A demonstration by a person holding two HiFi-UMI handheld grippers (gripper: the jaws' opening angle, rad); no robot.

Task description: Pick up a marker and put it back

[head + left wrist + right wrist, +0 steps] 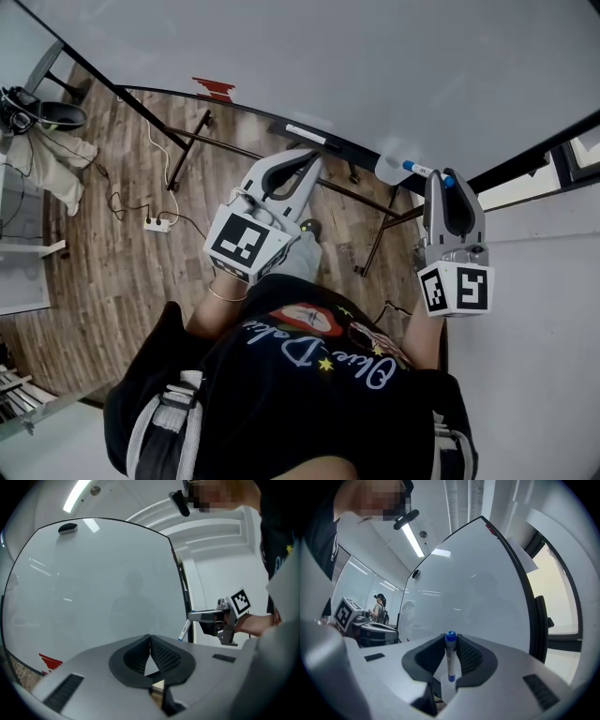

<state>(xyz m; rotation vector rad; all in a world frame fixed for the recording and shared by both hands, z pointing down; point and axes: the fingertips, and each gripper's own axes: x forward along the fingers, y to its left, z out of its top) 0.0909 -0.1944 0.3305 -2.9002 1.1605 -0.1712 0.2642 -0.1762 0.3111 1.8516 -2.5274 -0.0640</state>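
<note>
A white marker (424, 171) with a blue cap is clamped between the jaws of my right gripper (441, 178), close to the lower edge of the whiteboard (375, 66). In the right gripper view the marker (450, 658) stands upright between the pads, blue cap up. Its lower end is over a small white holder (447, 689), and I cannot tell whether they touch. The holder (390, 170) sits on the board's bottom rail. My left gripper (313, 156) is off to the left, facing the board, its jaws closed together with nothing between them (150, 637). The left gripper view also shows the right gripper (191, 616) and the marker (183, 631).
A red piece (215, 88) and a black magnet (68, 528) are on the whiteboard. A black tray (309, 137) runs along the board's bottom rail. The board's stand legs (187, 141) and a power strip (156, 224) are on the wooden floor. A window (555, 602) is to the right.
</note>
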